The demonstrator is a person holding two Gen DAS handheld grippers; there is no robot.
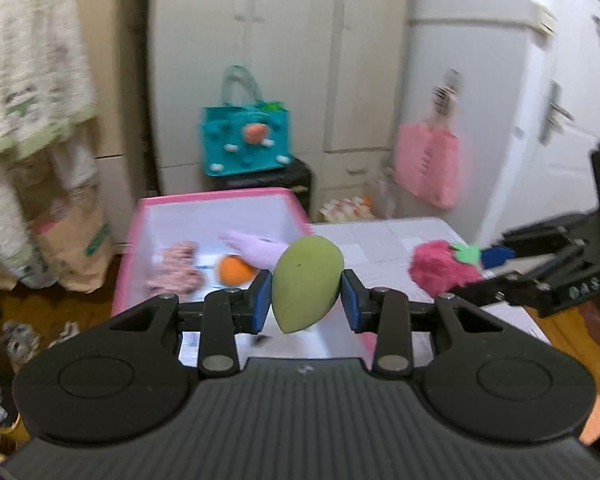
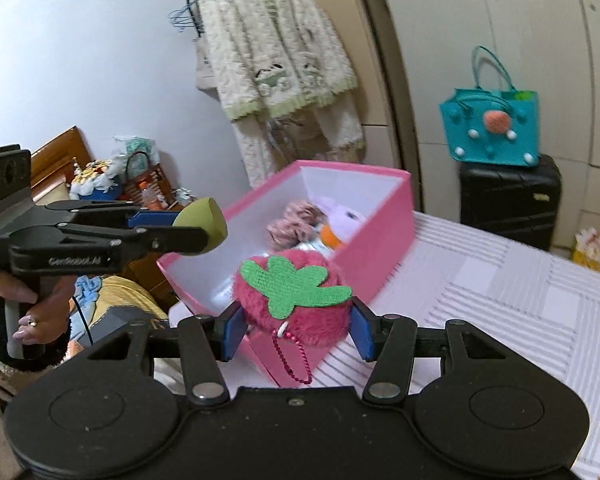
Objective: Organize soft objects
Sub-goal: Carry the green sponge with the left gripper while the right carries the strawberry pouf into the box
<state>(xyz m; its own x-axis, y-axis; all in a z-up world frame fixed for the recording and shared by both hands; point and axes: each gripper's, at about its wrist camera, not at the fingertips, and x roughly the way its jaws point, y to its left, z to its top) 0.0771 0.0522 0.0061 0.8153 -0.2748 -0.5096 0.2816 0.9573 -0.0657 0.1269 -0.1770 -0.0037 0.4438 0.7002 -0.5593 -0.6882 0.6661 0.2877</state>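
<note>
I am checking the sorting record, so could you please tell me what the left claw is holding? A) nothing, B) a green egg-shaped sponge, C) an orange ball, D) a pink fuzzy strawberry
B: the left claw has its blue pads pressed on both sides of the green egg-shaped sponge, while the pink fuzzy strawberry sits in the right claw.

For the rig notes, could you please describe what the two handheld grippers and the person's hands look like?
Both grippers, the left gripper and the right gripper, are matte black, with ribbed bodies, round discs either side, linkage arms on silver pivots and blue pads. Seen side-on, the left one carries white lettering and a pale handle. The hand on it wears a ring, long painted nails and a dark fuzzy cuff.
</note>
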